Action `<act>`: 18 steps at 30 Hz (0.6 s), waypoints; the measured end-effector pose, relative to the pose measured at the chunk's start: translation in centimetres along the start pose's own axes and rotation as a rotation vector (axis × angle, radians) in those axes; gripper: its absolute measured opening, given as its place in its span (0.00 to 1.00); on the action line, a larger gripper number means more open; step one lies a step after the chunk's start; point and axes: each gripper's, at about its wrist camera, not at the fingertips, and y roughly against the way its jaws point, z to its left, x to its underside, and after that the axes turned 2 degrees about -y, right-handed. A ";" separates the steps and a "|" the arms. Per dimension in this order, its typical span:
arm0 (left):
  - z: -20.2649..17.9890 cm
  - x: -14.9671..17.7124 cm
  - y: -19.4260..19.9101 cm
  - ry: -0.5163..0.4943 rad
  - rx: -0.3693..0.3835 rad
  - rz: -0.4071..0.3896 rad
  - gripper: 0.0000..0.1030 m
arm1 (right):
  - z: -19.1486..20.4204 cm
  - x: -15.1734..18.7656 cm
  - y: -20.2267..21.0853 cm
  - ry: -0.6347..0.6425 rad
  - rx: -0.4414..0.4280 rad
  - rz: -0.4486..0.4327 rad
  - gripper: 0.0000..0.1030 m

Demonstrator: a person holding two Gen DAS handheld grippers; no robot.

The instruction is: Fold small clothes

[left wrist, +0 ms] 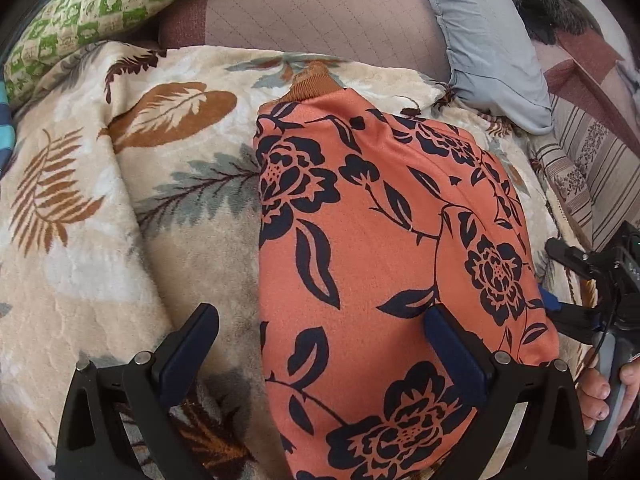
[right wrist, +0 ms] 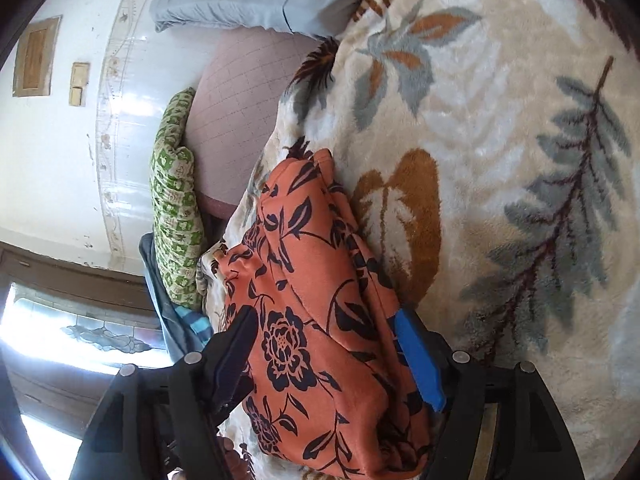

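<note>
The orange floral garment [left wrist: 380, 240] lay folded into a long, narrow bundle on the cream leaf-patterned blanket [left wrist: 100, 280], its brown ribbed cuff [left wrist: 312, 84] pointing away from me toward the quilted mauve cushion [left wrist: 320, 12]. Seen from my right tool, the same garment [right wrist: 320, 320] showed layers stacked along its edge, resting on the blanket [right wrist: 500, 120].

My left gripper [left wrist: 320, 328] stood with its jaws spread wide over the near end of the garment. One finger [left wrist: 192, 344] sat above bare blanket just beside the cloth's edge, the other over the fabric; neither pressed on it, so it was released.

My right gripper [right wrist: 328, 344] also had its jaws apart, straddling the folded bundle. The blue pad [right wrist: 420, 360] lay against the garment's layered edge, while the dark finger [right wrist: 236, 344] stood on the other side, and I could not tell whether it touched. The cloth was not pinched. In the left view, that right gripper [left wrist: 560, 280] and my hand [left wrist: 608, 392] around its handle appeared at the garment's far side.

Beyond the blanket lay a green patterned pillow [left wrist: 100, 4] and a pale blue pillow [left wrist: 480, 40].
</note>
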 end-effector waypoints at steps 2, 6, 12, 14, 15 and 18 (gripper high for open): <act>0.3 -0.2 -0.3 0.006 0.031 0.003 1.00 | 0.0 -0.3 -0.9 0.016 0.048 0.009 0.72; 0.8 -0.5 0.1 0.011 0.107 -0.028 0.99 | 0.3 -0.6 -2.3 0.042 0.099 0.017 0.72; 0.7 -0.8 -1.6 -0.017 0.147 0.011 0.99 | 1.1 -0.5 -3.6 0.092 0.084 0.030 0.77; 0.5 -0.7 -2.3 -0.026 0.174 0.026 0.99 | 1.4 0.0 -4.5 0.098 0.020 0.089 0.76; 0.4 -0.6 -2.5 -0.033 0.174 0.020 0.99 | 1.8 0.4 -4.8 0.116 0.020 0.102 0.76; 0.2 -0.9 -2.6 -0.032 0.192 0.007 0.87 | 3.1 1.3 -5.5 0.190 0.066 0.099 0.69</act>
